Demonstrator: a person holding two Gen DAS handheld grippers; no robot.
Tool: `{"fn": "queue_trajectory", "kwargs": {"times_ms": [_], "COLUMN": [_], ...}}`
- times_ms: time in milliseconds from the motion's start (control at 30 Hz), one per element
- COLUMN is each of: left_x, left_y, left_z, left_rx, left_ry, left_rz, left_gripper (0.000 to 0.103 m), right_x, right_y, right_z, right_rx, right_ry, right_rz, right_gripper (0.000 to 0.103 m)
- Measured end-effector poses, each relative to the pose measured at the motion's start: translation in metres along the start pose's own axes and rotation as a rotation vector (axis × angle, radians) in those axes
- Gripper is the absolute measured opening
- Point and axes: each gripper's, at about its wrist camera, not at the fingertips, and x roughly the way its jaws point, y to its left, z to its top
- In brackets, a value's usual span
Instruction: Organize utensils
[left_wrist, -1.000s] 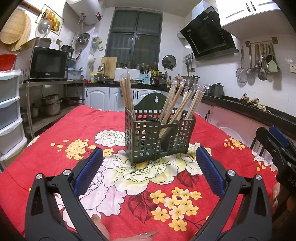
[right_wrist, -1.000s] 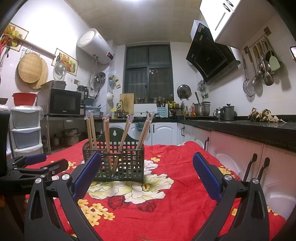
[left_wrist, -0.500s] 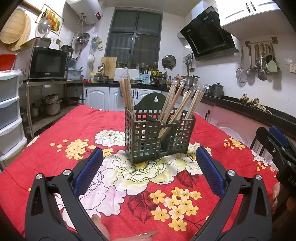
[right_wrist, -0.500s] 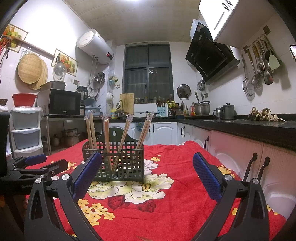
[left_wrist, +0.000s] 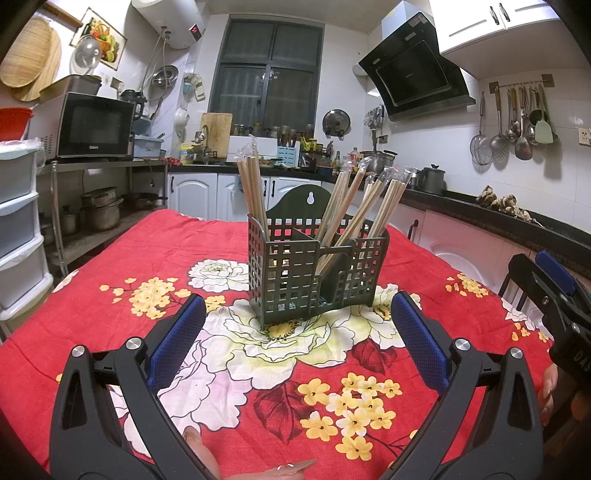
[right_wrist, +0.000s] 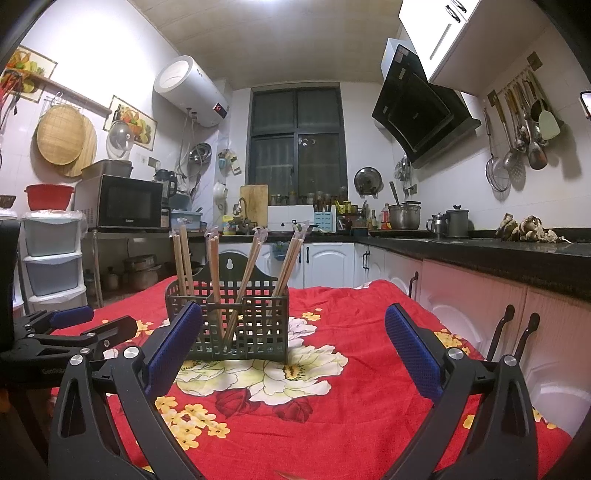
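On tablecloth (left_wrist: 110, 325): one holder (left_wrist: 317, 273), five chopstick bundles (left_wrist: 255, 192).

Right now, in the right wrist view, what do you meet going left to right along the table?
Left gripper → chopsticks → holder → right gripper, open, its right finger farthest right.
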Motion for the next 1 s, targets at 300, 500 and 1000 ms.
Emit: {"fn": "queue_trajectory", "kwargs": {"times_ms": [300, 500, 1000], "left_x": [0.001, 0.001, 0.038], "left_y": [-0.001, 0.000, 0.091], "left_z": [-0.001, -0.003, 0.031], "left_rx": [0.000, -0.015, -0.111], "left_ry": [0.004, 0.019, 0.261], "left_rz": [-0.003, -0.017, 0.184], "left_gripper": [0.092, 0.092, 0.092], "right_x": [0.000, 0.000, 0.064], "right_y": [-0.001, -0.001, -0.070], "right_z": [0.000, 0.000, 0.023], "right_rx": [0.001, 0.001, 0.031], "right_ry": [0.001, -0.001, 0.313], "right_rz": [0.000, -0.002, -0.254], "right_gripper": [0.097, 0.097, 0.097]}}
